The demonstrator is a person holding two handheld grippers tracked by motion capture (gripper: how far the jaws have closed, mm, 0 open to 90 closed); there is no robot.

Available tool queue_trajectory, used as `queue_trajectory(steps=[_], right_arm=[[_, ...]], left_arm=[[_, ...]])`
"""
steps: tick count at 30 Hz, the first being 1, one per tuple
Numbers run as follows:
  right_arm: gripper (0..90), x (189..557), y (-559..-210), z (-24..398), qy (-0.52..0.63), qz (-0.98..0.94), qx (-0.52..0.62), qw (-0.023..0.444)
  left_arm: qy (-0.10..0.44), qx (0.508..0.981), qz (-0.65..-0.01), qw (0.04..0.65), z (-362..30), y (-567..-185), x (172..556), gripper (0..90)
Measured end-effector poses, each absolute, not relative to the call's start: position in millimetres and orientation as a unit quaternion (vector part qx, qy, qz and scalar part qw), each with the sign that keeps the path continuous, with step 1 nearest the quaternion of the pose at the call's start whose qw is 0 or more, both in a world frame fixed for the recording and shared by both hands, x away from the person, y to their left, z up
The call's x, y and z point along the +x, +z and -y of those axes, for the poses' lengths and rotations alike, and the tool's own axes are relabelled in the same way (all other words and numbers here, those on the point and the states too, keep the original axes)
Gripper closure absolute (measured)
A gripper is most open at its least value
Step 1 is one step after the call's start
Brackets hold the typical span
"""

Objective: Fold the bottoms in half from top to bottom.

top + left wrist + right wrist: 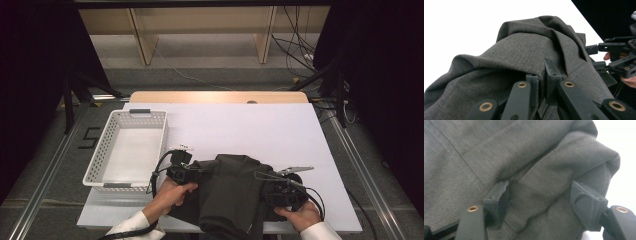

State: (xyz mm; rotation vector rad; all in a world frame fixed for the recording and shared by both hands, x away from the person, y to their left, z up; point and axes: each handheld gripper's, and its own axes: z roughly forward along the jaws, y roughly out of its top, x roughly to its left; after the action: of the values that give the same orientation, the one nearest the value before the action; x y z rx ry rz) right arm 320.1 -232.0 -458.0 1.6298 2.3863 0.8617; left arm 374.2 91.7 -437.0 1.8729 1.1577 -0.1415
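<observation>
1. the white table [280,130] carries everything, its wooden far edge showing beyond the white top.
2. a white perforated basket [161,131] sits on the table's left part, just beside the garment's left end.
3. a dark grey garment [232,192], bunched and folded, lies at the near edge of the table between the two hands, part of it hanging over that edge.
4. the left gripper [543,82], at the garment's left side, has its jaws drawn together, pinching a fold of the cloth.
5. the right gripper [544,200], at the garment's right side, has its jaws apart, a rounded fold of cloth between them and unpinched.
</observation>
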Motion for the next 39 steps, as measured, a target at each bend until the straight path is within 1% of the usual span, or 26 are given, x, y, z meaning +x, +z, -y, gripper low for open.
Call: queue_trajectory(steps=[3, 4, 6, 7, 8, 9, 11, 13, 15, 16, 18, 19, 20, 21, 22, 23, 25, 26, 27, 28, 29, 31, 33, 35, 37, 39], right_arm=[[33.0, 324.3, -462.0, 229.1, 0.279, -0.794, 0.537, 0.057], [48.6, 327.8, -462.6, 226.1, 0.282, -0.801, 0.523, 0.064], [71.3, 328.5, -458.9, 224.4, 0.293, -0.799, 0.519, 0.076], [71.3, 328.5, -458.9, 224.4, 0.293, -0.799, 0.519, 0.076], [83.6, 327.9, -453.3, 222.2, 0.296, -0.803, 0.509, 0.097], [83.6, 327.9, -453.3, 222.2, 0.296, -0.803, 0.509, 0.097], [86.3, 327.0, -448.6, 221.6, 0.301, -0.806, 0.499, 0.102], [86.9, 327.4, -438.5, 224.7, 0.317, -0.803, 0.493, 0.108], [86.9, 328.6, -433.4, 227.2, 0.325, -0.800, 0.493, 0.112], [86.9, 333.6, -421.4, 232.2, 0.346, -0.783, 0.501, 0.127], [86.9, 341.4, -415.0, 232.8, 0.357, -0.768, 0.511, 0.149], [86.9, 341.4, -415.0, 232.8, 0.357, -0.768, 0.511, 0.149], [86.9, 354.2, -416.1, 225.4, 0.345, -0.771, 0.503, 0.184], [86.9, 354.2, -416.1, 225.4, 0.345, -0.771, 0.503, 0.184], [87.0, 358.2, -418.7, 221.0, 0.331, -0.776, 0.497, 0.201], [87.0, 368.5, -430.3, 210.1, 0.299, -0.794, 0.478, 0.228], [87.0, 371.4, -433.7, 208.5, 0.295, -0.796, 0.477, 0.227], [86.9, 378.8, -441.0, 208.4, 0.293, -0.800, 0.479, 0.210], [86.9, 378.8, -441.0, 208.4, 0.293, -0.800, 0.479, 0.210], [86.8, 384.2, -446.9, 210.4, 0.288, -0.802, 0.486, 0.197], [86.8, 386.1, -449.6, 210.9, 0.286, -0.803, 0.485, 0.195], [86.7, 389.3, -455.4, 210.8, 0.279, -0.808, 0.483, 0.191], [86.5, 390.2, -457.0, 210.0, 0.278, -0.808, 0.482, 0.192], [81.8, 387.9, -453.5, 210.4, 0.283, -0.804, 0.486, 0.192], [70.8, 385.5, -447.2, 213.4, 0.291, -0.797, 0.495, 0.185], [63.3, 381.0, -437.8, 217.6, 0.304, -0.789, 0.499, 0.188]], left_arm=[[-0.057, 0.760, -0.466, 0.449, -91.2, -437.1, 374.6, 83.2], [-0.058, 0.760, -0.466, 0.449, -90.9, -437.0, 374.9, 83.3], [-0.059, 0.761, -0.464, 0.450, -90.6, -436.5, 374.4, 83.3], [-0.059, 0.761, -0.464, 0.450, -90.6, -436.5, 374.4, 83.3], [-0.063, 0.761, -0.463, 0.451, -91.0, -435.7, 374.3, 83.3], [-0.068, 0.760, -0.462, 0.452, -91.6, -435.1, 374.9, 83.3], [-0.084, 0.754, -0.465, 0.457, -93.9, -431.2, 377.0, 83.3], [-0.090, 0.749, -0.466, 0.462, -96.4, -425.8, 378.9, 83.3], [-0.084, 0.745, -0.468, 0.467, -98.6, -420.8, 382.0, 83.1], [-0.072, 0.743, -0.472, 0.469, -100.3, -418.9, 387.6, 83.0], [-0.063, 0.745, -0.472, 0.467, -100.3, -419.7, 391.2, 82.9], [-0.047, 0.749, -0.471, 0.463, -99.6, -422.0, 394.7, 82.9], [-0.032, 0.755, -0.473, 0.453, -99.3, -430.7, 401.0, 83.0], [-0.032, 0.755, -0.473, 0.453, -99.3, -430.7, 401.0, 83.0], [-0.038, 0.754, -0.475, 0.452, -100.6, -437.6, 404.8, 83.0], [-0.040, 0.754, -0.478, 0.449, -101.8, -442.5, 407.4, 83.0], [-0.034, 0.757, -0.481, 0.441, -103.7, -448.7, 411.1, 83.0], [-0.030, 0.756, -0.485, 0.439, -104.0, -452.3, 413.0, 82.8], [-0.030, 0.756, -0.485, 0.439, -104.0, -452.3, 413.0, 82.7], [-0.027, 0.757, -0.484, 0.439, -102.6, -453.5, 412.7, 82.6], [-0.009, 0.767, -0.471, 0.435, -99.3, -454.1, 411.4, 82.5], [-0.003, 0.767, -0.472, 0.435, -97.4, -453.9, 410.8, 82.1], [-0.008, 0.762, -0.478, 0.436, -98.4, -452.7, 410.1, 81.6], [-0.012, 0.760, -0.485, 0.432, -103.2, -446.3, 406.3, 72.8], [-0.025, 0.763, -0.484, 0.427, -113.5, -434.1, 396.4, 66.6], [-0.013, 0.767, -0.477, 0.430, -119.4, -424.0, 385.1, 63.3]])
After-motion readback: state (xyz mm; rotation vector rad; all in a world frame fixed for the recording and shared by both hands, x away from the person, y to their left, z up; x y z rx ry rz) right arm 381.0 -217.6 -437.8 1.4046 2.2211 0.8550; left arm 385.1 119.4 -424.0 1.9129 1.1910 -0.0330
